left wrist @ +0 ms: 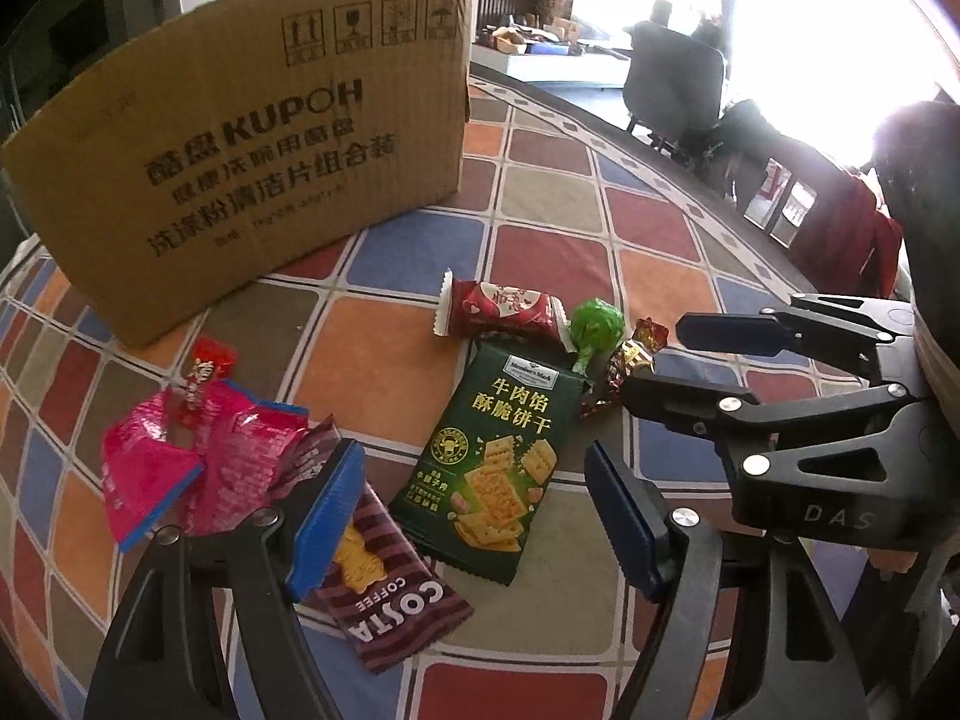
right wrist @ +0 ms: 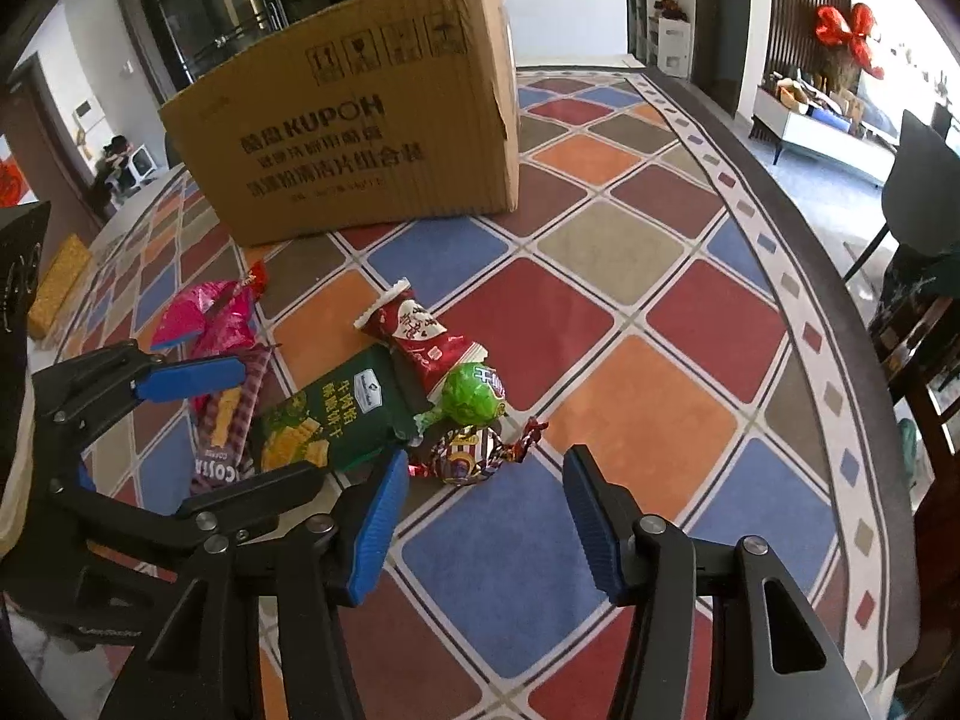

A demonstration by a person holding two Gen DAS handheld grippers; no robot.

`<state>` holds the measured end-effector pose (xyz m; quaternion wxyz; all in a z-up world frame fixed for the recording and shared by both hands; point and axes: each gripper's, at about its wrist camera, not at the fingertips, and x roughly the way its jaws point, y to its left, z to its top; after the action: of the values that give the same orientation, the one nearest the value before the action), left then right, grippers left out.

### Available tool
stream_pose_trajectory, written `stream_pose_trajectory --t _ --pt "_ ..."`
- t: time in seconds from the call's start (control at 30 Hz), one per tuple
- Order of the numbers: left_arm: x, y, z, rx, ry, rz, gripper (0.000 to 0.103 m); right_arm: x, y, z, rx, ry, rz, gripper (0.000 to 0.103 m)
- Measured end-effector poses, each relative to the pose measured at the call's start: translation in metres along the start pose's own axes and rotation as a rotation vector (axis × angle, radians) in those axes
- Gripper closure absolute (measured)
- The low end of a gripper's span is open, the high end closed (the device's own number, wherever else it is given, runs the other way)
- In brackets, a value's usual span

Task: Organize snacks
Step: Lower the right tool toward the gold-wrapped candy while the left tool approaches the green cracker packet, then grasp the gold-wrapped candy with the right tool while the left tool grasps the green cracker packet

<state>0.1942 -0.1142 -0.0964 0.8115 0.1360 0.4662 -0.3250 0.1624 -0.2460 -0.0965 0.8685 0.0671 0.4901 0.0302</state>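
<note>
Snacks lie in a loose pile on the checked tablecloth: a green cracker pack (left wrist: 489, 462) (right wrist: 333, 420), a striped Costa Coffee pack (left wrist: 384, 594) (right wrist: 225, 426), pink packets (left wrist: 180, 456) (right wrist: 207, 318), a red wrapped cake (left wrist: 507, 309) (right wrist: 420, 336), a green lollipop (left wrist: 594, 324) (right wrist: 474, 399) and a foil candy (left wrist: 627, 360) (right wrist: 474, 450). A cardboard box (left wrist: 252, 144) (right wrist: 366, 126) stands behind them. My left gripper (left wrist: 474, 516) is open and empty, hovering over the cracker and Costa packs. My right gripper (right wrist: 480, 525) is open and empty just short of the foil candy; it also shows in the left wrist view (left wrist: 660, 360).
A small red candy (left wrist: 201, 378) (right wrist: 255, 279) lies by the pink packets. The round table's edge (right wrist: 852, 360) curves along the right, with chairs (right wrist: 924, 192) beyond. A yellow sponge-like block (right wrist: 60, 282) lies far left.
</note>
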Motion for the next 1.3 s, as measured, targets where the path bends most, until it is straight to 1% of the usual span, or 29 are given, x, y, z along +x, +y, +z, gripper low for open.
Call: stream_pose_trajectory --t 0.13,0.27,0.4,0.6,0.63,0.67,0.73,0.77,0.93,1.3 --pt "0.007 0.002 0.001 -0.011 0.005 -0.017 0.03 0.005 0.0 -0.001 0.003 0.009 -0.001 0.052" --pt "0.011 0.004 0.002 -0.016 0.01 -0.03 0.032 0.009 0.0 -0.001 0.005 0.015 0.005 0.056" --pt "0.015 0.006 0.003 -0.026 0.015 -0.049 0.033 0.011 -0.002 0.0 0.012 0.015 0.007 0.056" --pt "0.019 0.005 0.005 -0.034 0.02 -0.064 0.047 0.014 -0.003 0.002 0.02 0.009 0.02 0.06" --pt "0.021 0.003 0.006 -0.031 0.02 -0.067 0.05 0.015 -0.002 0.002 0.019 0.011 0.024 0.062" --pt "0.021 0.002 0.006 -0.029 0.02 -0.069 0.052 0.015 -0.002 0.002 0.019 0.014 0.032 0.068" --pt "0.02 0.002 0.006 -0.033 0.02 -0.079 0.055 0.016 0.0 0.002 0.014 0.015 0.045 0.072" --pt "0.021 0.002 0.006 -0.037 0.019 -0.08 0.056 0.016 0.0 0.001 0.013 0.013 0.044 0.072" --pt "0.017 0.004 0.006 -0.067 0.011 -0.082 0.057 0.015 0.0 0.0 0.025 0.007 0.05 0.073" --pt "-0.006 0.004 0.006 -0.098 -0.047 -0.034 0.059 0.007 -0.005 -0.003 0.053 -0.004 0.059 0.074"
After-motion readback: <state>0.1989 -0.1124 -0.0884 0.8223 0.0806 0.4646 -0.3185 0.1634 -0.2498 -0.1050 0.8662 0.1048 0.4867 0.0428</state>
